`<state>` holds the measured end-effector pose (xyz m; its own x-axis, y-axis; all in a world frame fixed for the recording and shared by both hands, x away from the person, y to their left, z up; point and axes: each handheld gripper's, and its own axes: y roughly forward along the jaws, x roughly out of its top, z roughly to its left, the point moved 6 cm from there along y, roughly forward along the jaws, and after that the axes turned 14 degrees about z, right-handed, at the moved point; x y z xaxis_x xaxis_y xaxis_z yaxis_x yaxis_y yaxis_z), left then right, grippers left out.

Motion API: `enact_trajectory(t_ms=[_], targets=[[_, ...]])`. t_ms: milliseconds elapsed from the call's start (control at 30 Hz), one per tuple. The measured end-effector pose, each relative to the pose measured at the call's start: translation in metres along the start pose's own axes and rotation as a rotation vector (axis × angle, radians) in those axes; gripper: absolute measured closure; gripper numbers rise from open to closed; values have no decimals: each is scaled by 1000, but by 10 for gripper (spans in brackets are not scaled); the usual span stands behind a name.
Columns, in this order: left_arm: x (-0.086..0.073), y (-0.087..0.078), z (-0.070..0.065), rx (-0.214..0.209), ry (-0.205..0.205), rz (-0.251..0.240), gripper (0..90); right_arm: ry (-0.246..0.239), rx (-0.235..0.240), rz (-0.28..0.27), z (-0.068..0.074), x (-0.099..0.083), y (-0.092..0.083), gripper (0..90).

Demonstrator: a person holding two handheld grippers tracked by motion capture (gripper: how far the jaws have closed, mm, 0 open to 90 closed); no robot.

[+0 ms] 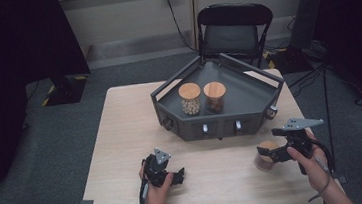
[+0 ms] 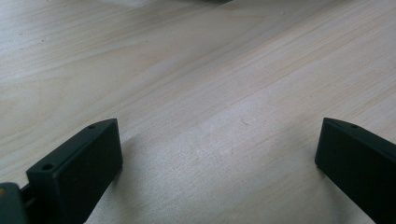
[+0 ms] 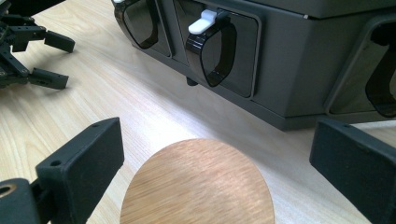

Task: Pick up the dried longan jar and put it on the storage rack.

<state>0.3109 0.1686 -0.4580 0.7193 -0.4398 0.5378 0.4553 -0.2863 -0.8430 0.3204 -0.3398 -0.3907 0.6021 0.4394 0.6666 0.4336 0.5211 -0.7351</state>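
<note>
Here the jar (image 3: 198, 184) with the wooden lid sits between the wide-apart jaws of the right gripper (image 3: 217, 163), not squeezed. The left gripper (image 2: 219, 163) is spread wide over bare table (image 2: 210, 84).

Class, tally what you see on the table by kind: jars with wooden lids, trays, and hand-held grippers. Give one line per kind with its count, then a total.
Jars with wooden lids: 3 (two standing in the tray, one on the table between the right gripper's jaws)
Trays: 1 (dark grey tray)
Grippers: 2 (left gripper, right gripper)
Total: 6
</note>
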Motion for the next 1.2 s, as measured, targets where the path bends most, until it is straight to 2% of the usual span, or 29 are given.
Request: enact_trajectory(t_ms=[633, 1067, 1200], targets=[[0, 0, 0, -1, -2, 0, 2, -21, 0, 2, 0, -15, -7, 23], [0, 0, 0, 0, 0, 0, 2, -71, -27, 4, 4, -29, -9, 23], [0, 0, 0, 0, 0, 0, 2, -73, -17, 1, 1, -36, -8, 23]])
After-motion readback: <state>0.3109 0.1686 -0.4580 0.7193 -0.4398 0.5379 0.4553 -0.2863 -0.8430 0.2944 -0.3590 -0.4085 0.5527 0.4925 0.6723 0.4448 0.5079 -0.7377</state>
